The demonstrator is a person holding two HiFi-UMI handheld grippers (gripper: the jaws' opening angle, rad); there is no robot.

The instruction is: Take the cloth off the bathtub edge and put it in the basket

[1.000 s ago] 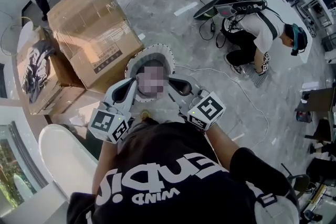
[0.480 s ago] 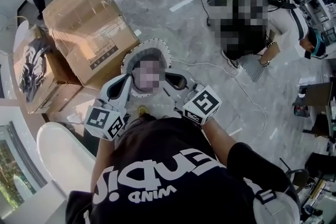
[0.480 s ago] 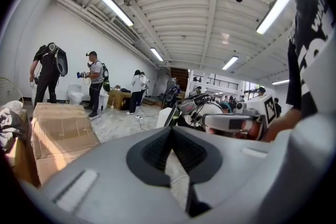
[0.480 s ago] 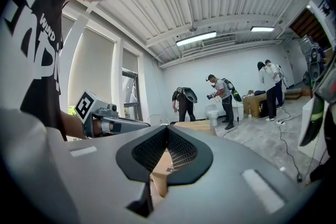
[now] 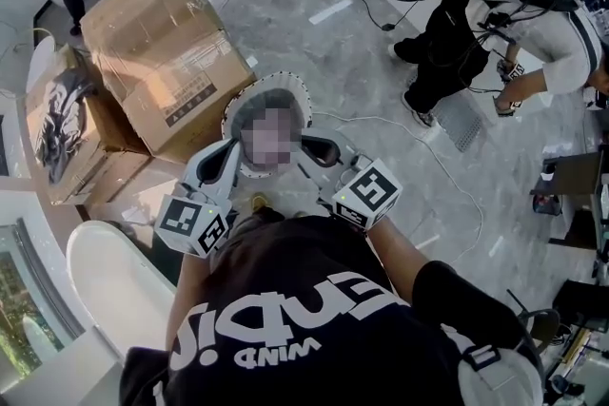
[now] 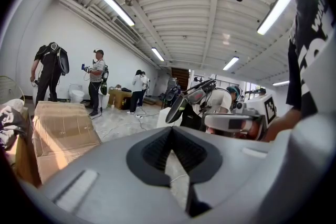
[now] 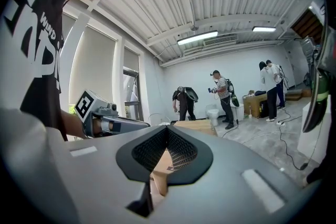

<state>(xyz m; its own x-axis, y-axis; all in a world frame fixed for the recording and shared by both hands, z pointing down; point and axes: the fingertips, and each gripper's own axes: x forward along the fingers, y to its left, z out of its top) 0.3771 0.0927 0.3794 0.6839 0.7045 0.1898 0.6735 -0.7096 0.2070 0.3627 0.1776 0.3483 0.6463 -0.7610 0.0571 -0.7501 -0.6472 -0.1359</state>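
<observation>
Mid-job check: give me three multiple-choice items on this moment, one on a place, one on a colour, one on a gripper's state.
1. In the head view the large brown cardboard box lies: A) up-left of the left gripper; B) at the right edge; C) at the bottom edge.
2. The smooth oval bathtub is: A) black; B) white; C) brown.
3. The right gripper is: A) wide open; B) clamped on an object; C) shut, empty.
Key: A, it sits beyond that gripper, leftward; B, its rim shows white; C, its jaws meet, nothing between.

The bystander (image 5: 447, 52) (upper right) has risen and shifted right.
</observation>
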